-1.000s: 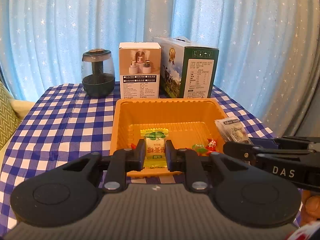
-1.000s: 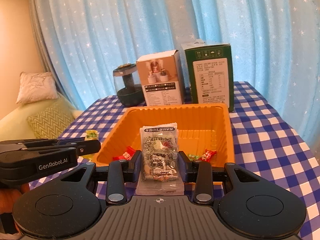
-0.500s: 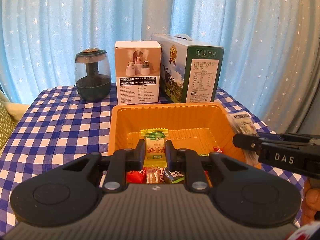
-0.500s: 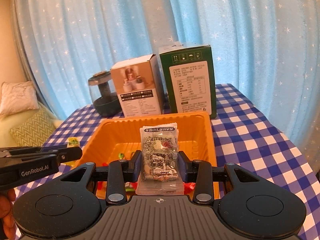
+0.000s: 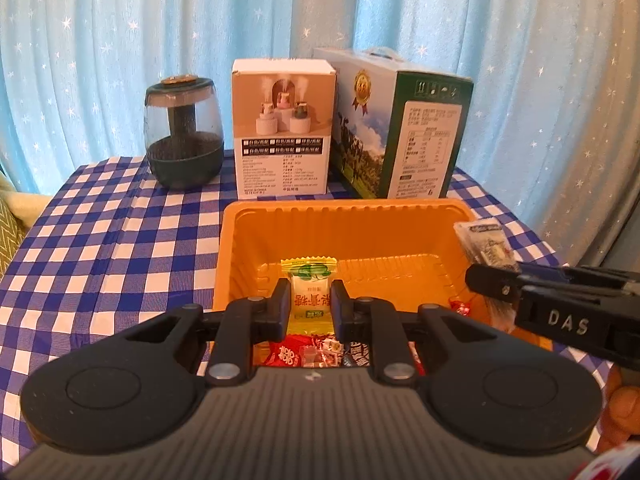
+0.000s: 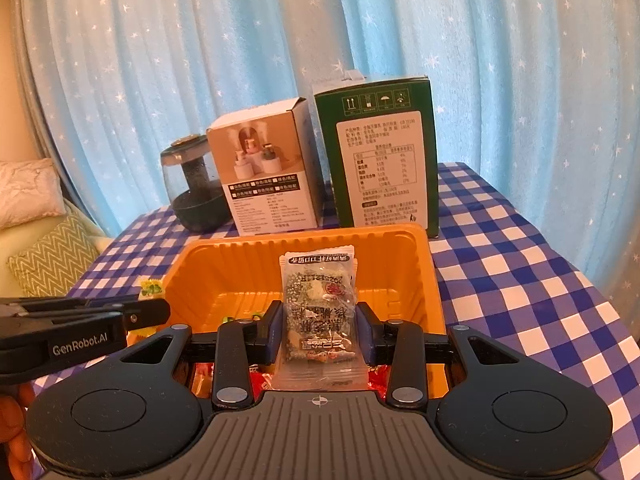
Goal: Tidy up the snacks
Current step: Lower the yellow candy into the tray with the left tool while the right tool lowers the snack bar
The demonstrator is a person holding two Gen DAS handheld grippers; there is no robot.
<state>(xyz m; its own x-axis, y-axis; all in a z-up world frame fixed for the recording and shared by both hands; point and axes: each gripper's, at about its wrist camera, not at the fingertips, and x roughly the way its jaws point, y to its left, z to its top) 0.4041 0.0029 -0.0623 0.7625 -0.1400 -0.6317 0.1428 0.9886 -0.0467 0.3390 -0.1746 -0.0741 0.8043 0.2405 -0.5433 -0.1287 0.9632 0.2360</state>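
Observation:
My left gripper (image 5: 309,300) is shut on a small yellow and white candy packet (image 5: 309,292), held over the near part of the orange tray (image 5: 340,216). My right gripper (image 6: 319,320) is shut on a clear packet of dark mixed snack (image 6: 318,308), also over the orange tray (image 6: 304,244). Red and dark wrapped sweets (image 5: 304,354) lie in the tray below the left gripper. In the left wrist view the right gripper (image 5: 492,276) comes in from the right with its clear packet (image 5: 486,242). The right wrist view shows the left gripper (image 6: 158,310) entering from the left with its candy packet (image 6: 151,286).
At the back of the blue checked tablecloth (image 5: 100,240) stand a dark glass humidifier (image 5: 184,132), a white product box (image 5: 284,128) and a tall green carton (image 5: 400,128). Blue starred curtains hang behind. A cushion (image 6: 52,256) lies off the table's left side.
Both grippers have moved forward over the tray, which now looks nearer and larger, each keeping its packet. Sweets on the tray floor have come into view below the left gripper.

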